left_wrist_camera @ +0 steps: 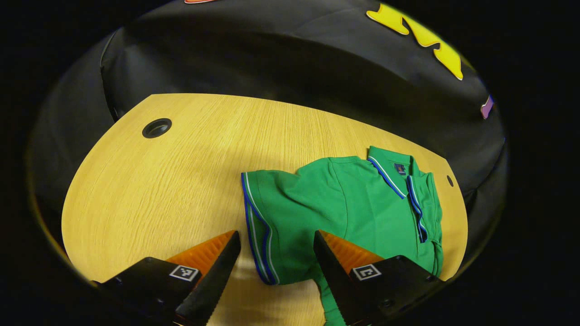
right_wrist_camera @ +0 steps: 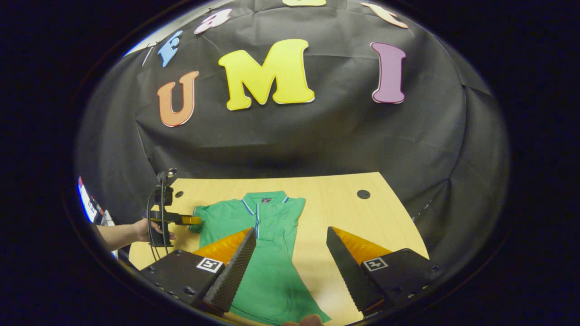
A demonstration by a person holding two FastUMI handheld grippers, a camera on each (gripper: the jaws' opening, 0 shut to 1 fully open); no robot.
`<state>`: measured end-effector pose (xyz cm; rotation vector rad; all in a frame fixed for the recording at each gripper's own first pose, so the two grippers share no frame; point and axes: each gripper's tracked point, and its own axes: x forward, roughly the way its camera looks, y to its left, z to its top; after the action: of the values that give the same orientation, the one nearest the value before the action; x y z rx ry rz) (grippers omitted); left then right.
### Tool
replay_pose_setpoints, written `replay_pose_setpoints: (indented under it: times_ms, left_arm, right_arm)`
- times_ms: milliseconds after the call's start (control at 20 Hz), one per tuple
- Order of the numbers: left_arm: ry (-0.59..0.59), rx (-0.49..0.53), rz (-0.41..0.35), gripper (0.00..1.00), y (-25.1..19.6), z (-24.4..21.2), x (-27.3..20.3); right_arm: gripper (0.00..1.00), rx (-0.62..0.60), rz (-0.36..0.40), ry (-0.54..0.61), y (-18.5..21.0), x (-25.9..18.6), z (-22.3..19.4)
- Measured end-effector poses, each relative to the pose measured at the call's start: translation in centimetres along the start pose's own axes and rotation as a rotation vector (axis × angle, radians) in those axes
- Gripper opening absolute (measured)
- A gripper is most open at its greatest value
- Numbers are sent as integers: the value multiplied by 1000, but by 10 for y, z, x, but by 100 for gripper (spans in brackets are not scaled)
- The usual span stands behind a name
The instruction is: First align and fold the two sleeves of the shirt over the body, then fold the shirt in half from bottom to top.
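1. Green shirt [right_wrist_camera: 267,253] lies flat on the bench [left_wrist_camera: 181,181], collar [right_wrist_camera: 264,198] toward the booth wall, long axis running away from the person.
2. Left gripper [left_wrist_camera: 276,246], jaws apart, straddles the striped sleeve cuff [left_wrist_camera: 258,231]; nothing clamped.
3. Right gripper [right_wrist_camera: 290,244] is also spread and empty, hovering over the hem end.
4. Left is nearer that sleeve; my guess is the fold goes rightward over the body.
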<state>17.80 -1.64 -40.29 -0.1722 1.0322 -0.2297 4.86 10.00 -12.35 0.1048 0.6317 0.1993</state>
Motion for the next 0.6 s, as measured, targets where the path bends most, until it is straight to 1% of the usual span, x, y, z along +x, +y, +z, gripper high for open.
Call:
replay_pose_setpoints:
  times_ms: [50, 100, 150, 200, 250, 300, 350, 400, 450, 500, 600]
  left_arm:
    - [4, 1, 25, 100, 1, -1, 2]
    - [6, 1, 51, 90, 4, -1, 3]
    - [6, -2, 80, 84, 7, 0, 3]
    - [9, -5, 99, 67, 9, -1, 4]
    - [14, -4, 113, 59, 11, -2, 0]
    - [23, -3, 136, 49, 13, -4, -2]
    - [23, -3, 144, 41, 12, -3, 0]
    - [27, 0, 143, 30, 10, -2, -1]
    - [30, 2, 142, 25, 7, -3, -1]
    - [33, 3, 142, 16, 6, -2, -2]
    - [42, -6, 119, 11, -4, -3, 3]
  right_arm:
    - [96, 10, -5, 3, -4, 1, -1]
    - [96, 19, -11, 0, -8, 0, 0]
    - [96, 26, -19, -8, -12, -1, 1]
    - [96, 32, -30, -17, -18, -3, 4]
    - [96, 38, -38, -24, -21, -5, 3]
    - [96, 43, -44, -24, -25, -6, 2]
    - [96, 46, -49, -22, -28, -8, 0]
    - [96, 50, -56, -23, -32, -8, -3]
    - [96, 55, -60, -27, -36, -8, -3]
    - [96, 60, -63, -39, -38, -9, 0]
    - [96, 66, -67, -52, -41, -10, 3]
